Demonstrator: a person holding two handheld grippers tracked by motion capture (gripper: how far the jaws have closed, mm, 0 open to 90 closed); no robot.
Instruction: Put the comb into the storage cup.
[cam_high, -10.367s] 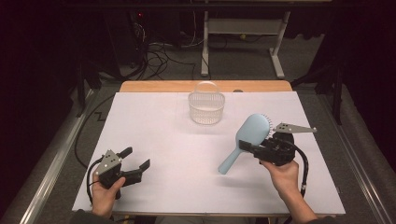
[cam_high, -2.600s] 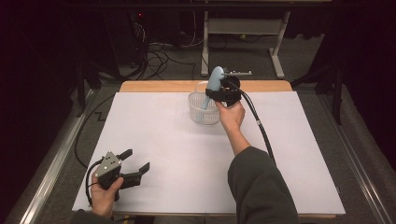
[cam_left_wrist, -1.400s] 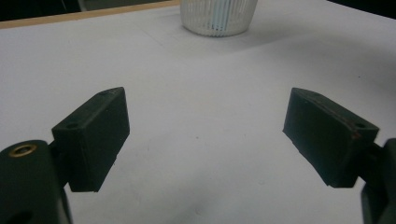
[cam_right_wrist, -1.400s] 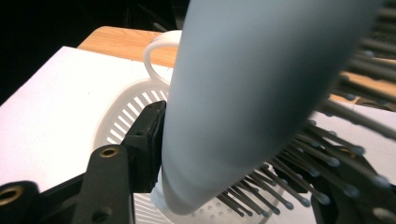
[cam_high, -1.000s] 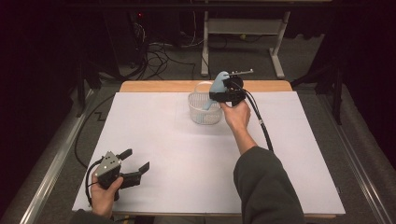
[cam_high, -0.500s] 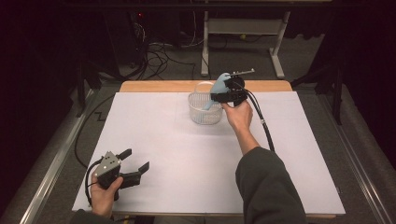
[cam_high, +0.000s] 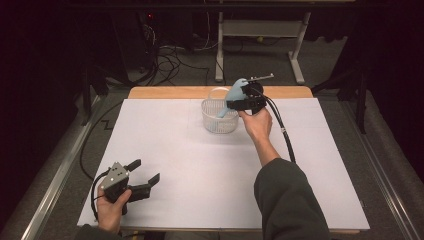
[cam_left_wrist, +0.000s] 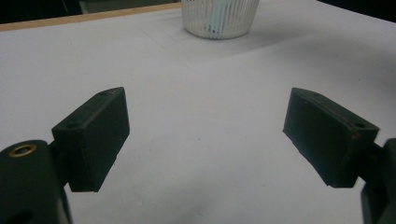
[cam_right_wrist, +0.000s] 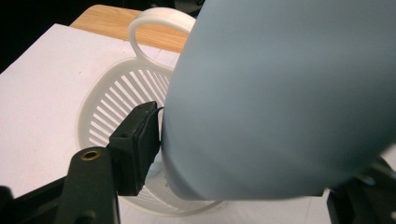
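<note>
A light blue hairbrush (cam_high: 235, 94) stands tilted over a white slatted basket (cam_high: 219, 122) at the back of the table, its handle pointing down into the basket. My right gripper (cam_high: 239, 101) holds the brush head between its jaws, which have just been opening. In the right gripper view the left pad (cam_right_wrist: 137, 144) still touches the brush (cam_right_wrist: 280, 93) above the basket (cam_right_wrist: 116, 98); the other pad is hidden. My left gripper (cam_high: 146, 171) rests at the front left, open and empty (cam_left_wrist: 205, 100), facing the distant basket (cam_left_wrist: 219, 18).
A white sheet (cam_high: 190, 165) covers the table, with a wooden edge (cam_high: 175, 92) at the back. The right gripper's cable (cam_high: 282, 132) trails over the sheet beside the forearm. Dark floor, cables and a stand's legs lie beyond the table.
Long before, the right gripper held the brush at the table's right; it now holds it at the basket. Over the last second the brush and both hands have barely shifted.
</note>
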